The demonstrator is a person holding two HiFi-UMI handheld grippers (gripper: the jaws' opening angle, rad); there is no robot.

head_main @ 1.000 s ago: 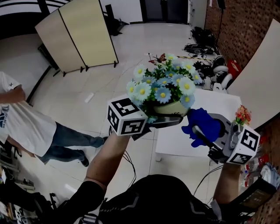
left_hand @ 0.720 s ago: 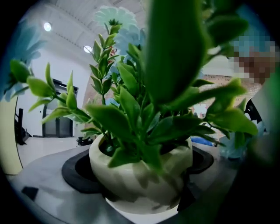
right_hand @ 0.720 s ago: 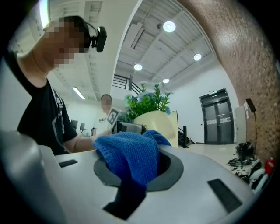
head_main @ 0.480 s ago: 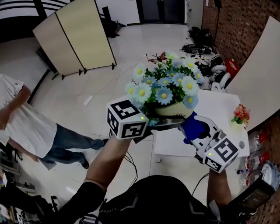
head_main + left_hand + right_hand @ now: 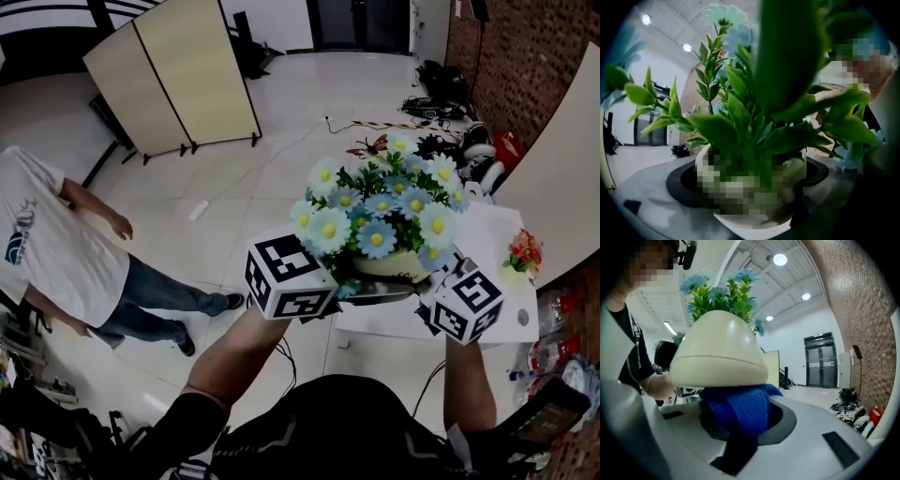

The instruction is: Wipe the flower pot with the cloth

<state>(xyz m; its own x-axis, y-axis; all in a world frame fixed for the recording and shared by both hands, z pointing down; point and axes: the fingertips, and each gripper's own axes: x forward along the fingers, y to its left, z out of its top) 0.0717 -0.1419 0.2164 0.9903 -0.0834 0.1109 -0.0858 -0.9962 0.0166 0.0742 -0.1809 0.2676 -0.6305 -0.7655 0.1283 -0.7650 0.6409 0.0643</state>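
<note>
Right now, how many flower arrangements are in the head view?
2. The blue-flowered flower pot is held in the left gripper, and a small red-flowered one stands at the right edge of the white table. Others could be hidden behind the blooms.

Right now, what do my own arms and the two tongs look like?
The left tongs and right tongs both have pale grey bodies, each carrying a white cube with black square markers. A thin dark cable trails below the left one. The black top has sleeves that leave the forearms bare.
</note>
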